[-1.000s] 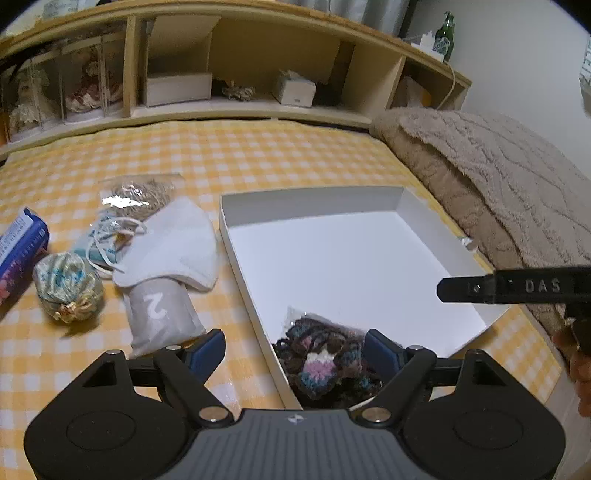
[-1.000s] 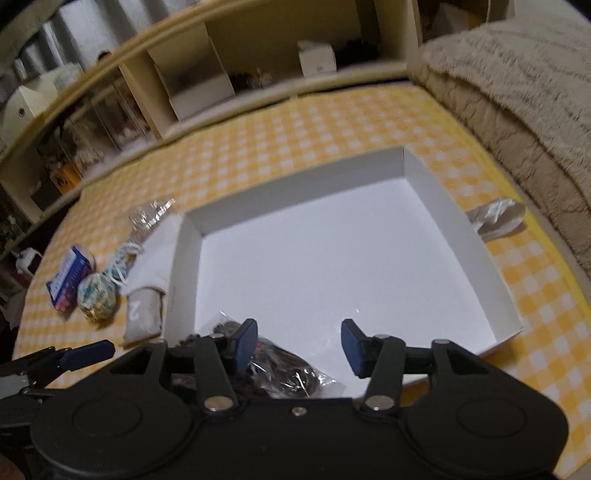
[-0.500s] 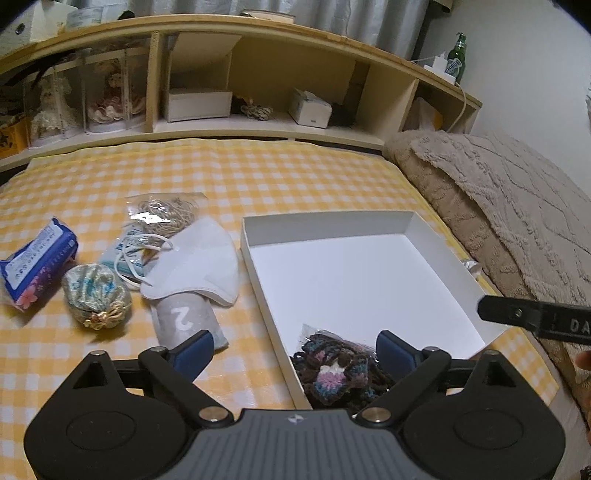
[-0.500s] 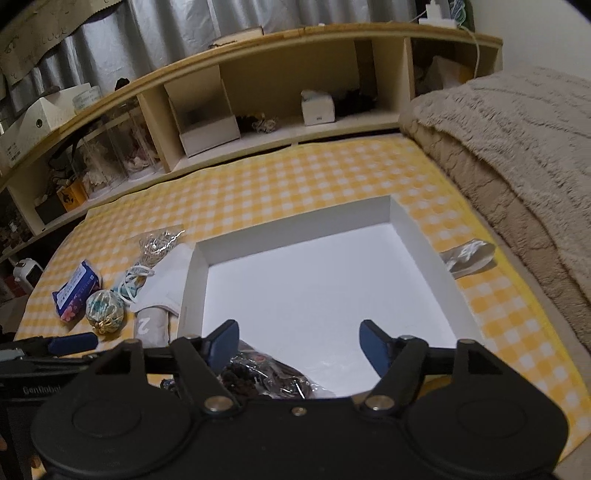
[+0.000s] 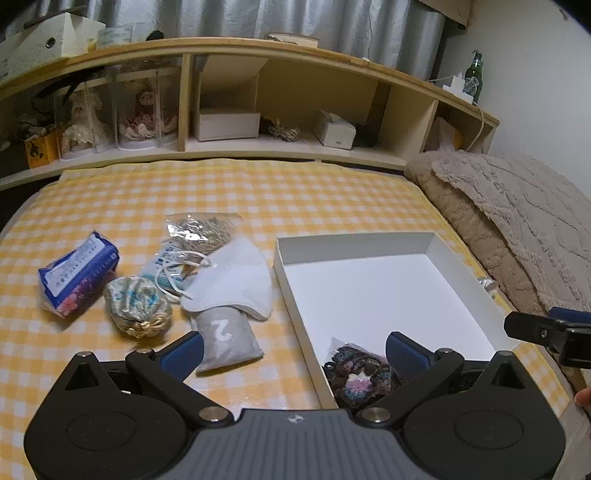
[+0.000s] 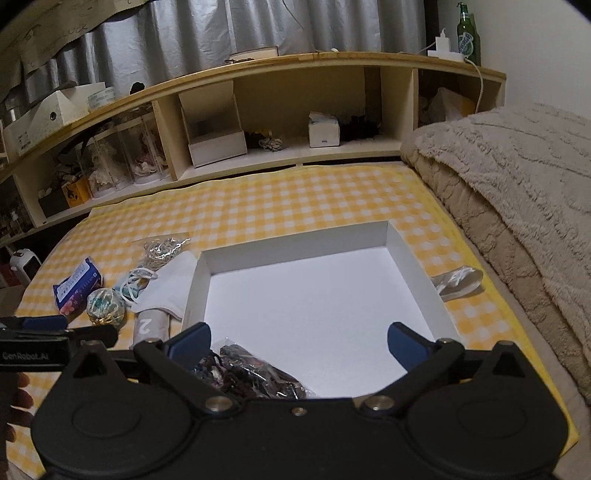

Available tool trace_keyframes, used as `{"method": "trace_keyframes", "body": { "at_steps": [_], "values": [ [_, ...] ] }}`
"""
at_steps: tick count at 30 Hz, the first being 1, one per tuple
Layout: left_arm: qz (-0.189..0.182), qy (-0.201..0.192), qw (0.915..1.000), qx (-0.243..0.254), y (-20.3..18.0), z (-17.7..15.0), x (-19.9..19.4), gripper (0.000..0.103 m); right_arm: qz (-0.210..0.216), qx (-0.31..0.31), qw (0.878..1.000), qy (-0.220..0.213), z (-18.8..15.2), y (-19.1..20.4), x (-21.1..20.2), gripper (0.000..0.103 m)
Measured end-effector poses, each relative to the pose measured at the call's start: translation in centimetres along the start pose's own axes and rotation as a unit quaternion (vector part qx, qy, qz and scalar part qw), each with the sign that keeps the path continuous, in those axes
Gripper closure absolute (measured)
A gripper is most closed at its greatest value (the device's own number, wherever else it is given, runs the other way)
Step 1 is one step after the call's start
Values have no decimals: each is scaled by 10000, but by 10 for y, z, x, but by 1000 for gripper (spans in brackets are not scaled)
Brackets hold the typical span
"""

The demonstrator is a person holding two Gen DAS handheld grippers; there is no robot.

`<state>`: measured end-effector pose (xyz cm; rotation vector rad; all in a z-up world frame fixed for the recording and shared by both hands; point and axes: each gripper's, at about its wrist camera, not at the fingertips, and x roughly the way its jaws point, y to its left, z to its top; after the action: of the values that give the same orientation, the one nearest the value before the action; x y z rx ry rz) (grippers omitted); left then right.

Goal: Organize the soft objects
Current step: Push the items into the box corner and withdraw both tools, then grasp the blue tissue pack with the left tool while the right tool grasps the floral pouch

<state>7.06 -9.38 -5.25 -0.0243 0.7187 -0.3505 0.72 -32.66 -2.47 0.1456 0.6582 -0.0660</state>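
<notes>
A shallow white box (image 5: 458, 258) (image 6: 417, 266) lies on the yellow checked bedspread. A bagged dark crochet piece (image 5: 356, 374) (image 6: 251, 369) lies in its near left corner. Left of the box lie a grey pouch marked 2 (image 5: 225, 339) (image 6: 147, 326), a white mask (image 5: 232, 280), a bagged string bundle (image 5: 199, 230), a patterned drawstring pouch (image 5: 138, 306) (image 6: 105, 304) and a blue tissue pack (image 5: 77, 273) (image 6: 75, 286). My left gripper (image 5: 293, 349) hovers over the box's left wall, jaws opening wide, nothing pressed. My right gripper (image 6: 297, 341) hangs above the box, jaws opening, empty.
A crumpled clear bag (image 6: 458, 282) lies right of the box. A beige blanket (image 5: 517, 221) (image 6: 517, 192) is piled along the right side. A wooden headboard shelf (image 5: 280, 110) with boxes and figurines runs along the back. A green bottle (image 6: 467, 35) stands on top.
Both grippers have risen and drawn back from the box, and both pairs of jaws have spread wider. The crochet piece stays in the box's near corner.
</notes>
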Motion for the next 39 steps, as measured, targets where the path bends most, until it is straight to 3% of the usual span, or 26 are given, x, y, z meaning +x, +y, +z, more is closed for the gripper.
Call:
{"method": "trace_keyframes", "body": {
  "at_steps": [11, 19, 28, 36, 39],
  "values": [
    [281, -212, 9994, -8, 20, 18, -22, 0, 88, -209, 9996, -180, 8, 14, 4, 0],
    [521, -529, 9971, 132, 64, 45, -26, 0, 298, -314, 9985, -333, 20, 42, 19, 0],
    [1003, -669, 9921, 348, 137, 63, 8, 0, 701, -453, 9952, -506, 28, 96, 55, 0],
    [1017, -543, 9905, 748, 194, 69, 47, 0, 1295, -733, 9885, -281, 31, 150, 100, 0],
    [877, -287, 9900, 1066, 212, 71, 67, 0, 1471, -833, 9852, -269, 33, 168, 117, 0]
  ]
}}
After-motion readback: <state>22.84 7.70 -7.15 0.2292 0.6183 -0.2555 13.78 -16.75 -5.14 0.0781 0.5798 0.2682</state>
